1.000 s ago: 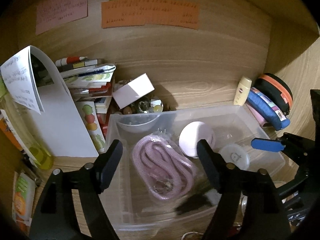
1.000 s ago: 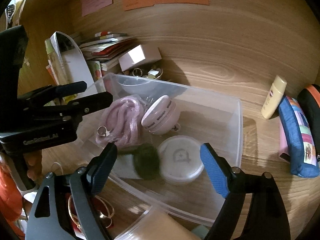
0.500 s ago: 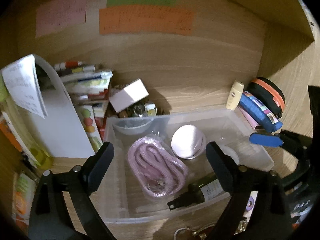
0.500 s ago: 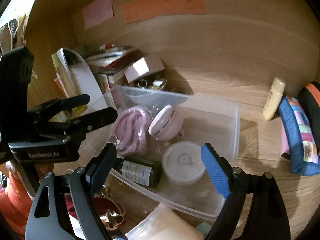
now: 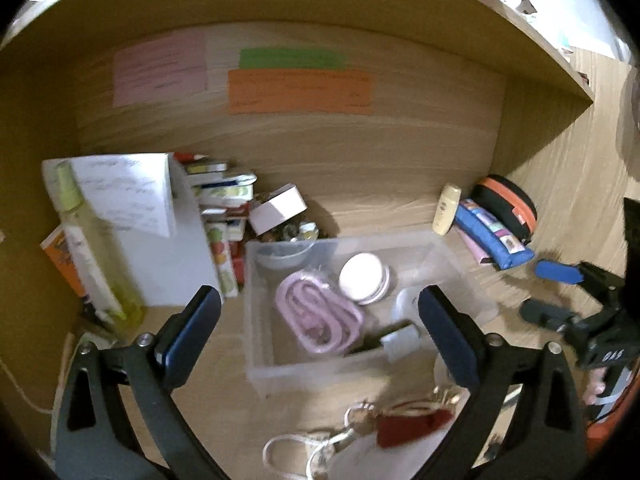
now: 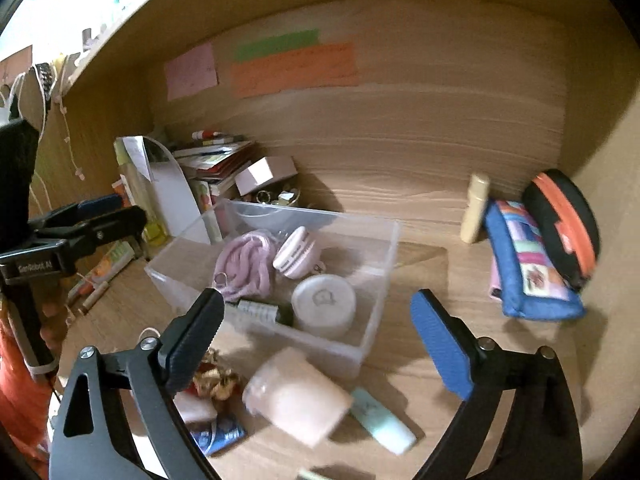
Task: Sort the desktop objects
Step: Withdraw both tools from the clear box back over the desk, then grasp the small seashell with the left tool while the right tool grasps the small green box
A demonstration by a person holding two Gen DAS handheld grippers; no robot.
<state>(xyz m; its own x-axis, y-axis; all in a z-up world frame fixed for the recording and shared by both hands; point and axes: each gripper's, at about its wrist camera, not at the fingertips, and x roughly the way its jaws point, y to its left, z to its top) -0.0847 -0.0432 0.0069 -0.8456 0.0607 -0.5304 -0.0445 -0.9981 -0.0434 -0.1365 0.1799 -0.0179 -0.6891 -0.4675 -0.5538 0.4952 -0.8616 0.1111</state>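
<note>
A clear plastic bin (image 5: 256, 312) (image 6: 384, 264) stands on the wooden desk. It holds a coiled pink cord (image 5: 316, 316) (image 6: 244, 264), a round pink case (image 5: 362, 282) (image 6: 298, 254), a white round jar (image 6: 324, 304) and a dark bottle with a white label (image 5: 394, 338) (image 6: 260, 312). My left gripper (image 5: 318, 324) is open and empty, above and in front of the bin. My right gripper (image 6: 316, 328) is open and empty, in front of the bin. In front of the bin lie a pale pink cylinder (image 6: 296, 396), a mint tube (image 6: 384, 420) and a red tassel keyring (image 5: 408, 420).
A white file holder (image 5: 168, 240), a spray bottle (image 5: 92, 264) and stacked books (image 5: 224, 200) stand at the left. A cream bottle (image 6: 474, 208), blue pouch (image 6: 528, 264) and black-orange case (image 6: 564, 220) lie at the right. Coloured notes (image 5: 300, 88) hang on the back wall.
Both grippers have pulled back and up from the bin, so it looks smaller and farther. The dark bottle now lies in the bin's front. Desk items in front of the bin have come into view.
</note>
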